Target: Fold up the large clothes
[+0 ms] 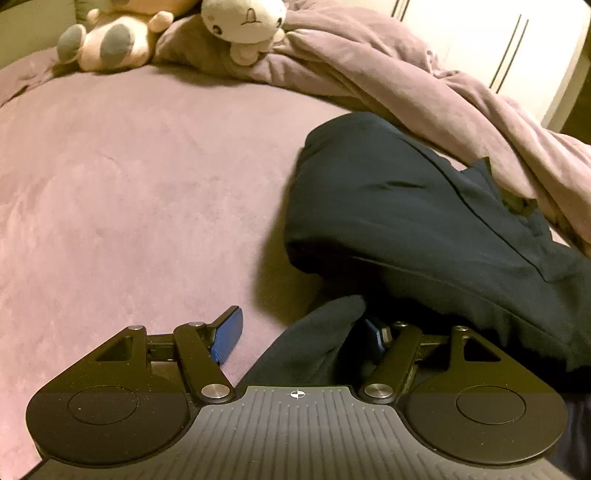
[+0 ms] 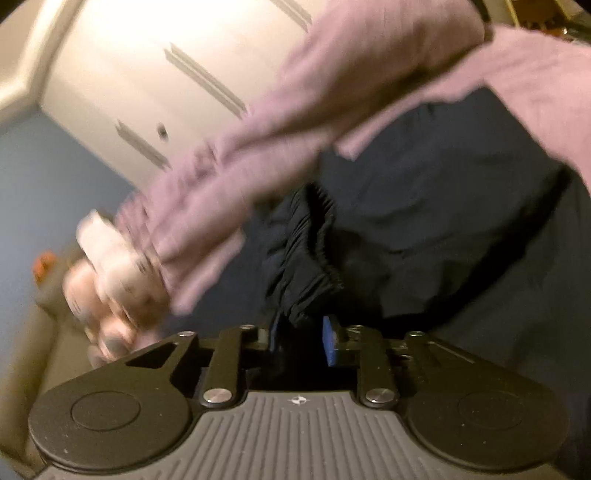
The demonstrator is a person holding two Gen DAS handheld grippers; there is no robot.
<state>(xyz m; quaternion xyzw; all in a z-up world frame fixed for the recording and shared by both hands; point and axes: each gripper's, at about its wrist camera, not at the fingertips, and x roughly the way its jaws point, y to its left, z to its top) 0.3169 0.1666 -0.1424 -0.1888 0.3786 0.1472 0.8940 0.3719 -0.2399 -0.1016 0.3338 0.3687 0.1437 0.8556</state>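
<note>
A dark navy garment (image 1: 424, 221) lies folded over on the pink bed sheet (image 1: 129, 184), at the right of the left wrist view. My left gripper (image 1: 301, 332) stands open. Its left pad (image 1: 229, 332) is bare over the sheet, and a fold of the dark cloth (image 1: 317, 339) lies loosely against its right pad. In the blurred right wrist view, the garment's gathered elastic waistband (image 2: 314, 251) runs down into my right gripper (image 2: 303, 338). That gripper's narrow jaws hold the bunched edge, and the rest of the garment (image 2: 443, 221) spreads beyond.
A bunched pink blanket (image 1: 406, 74) lies just behind the garment and crosses the right wrist view (image 2: 295, 129). Two plush toys (image 1: 110, 37) (image 1: 243, 22) sit at the far edge of the bed. A white wardrobe (image 1: 498, 44) (image 2: 147, 74) stands beyond.
</note>
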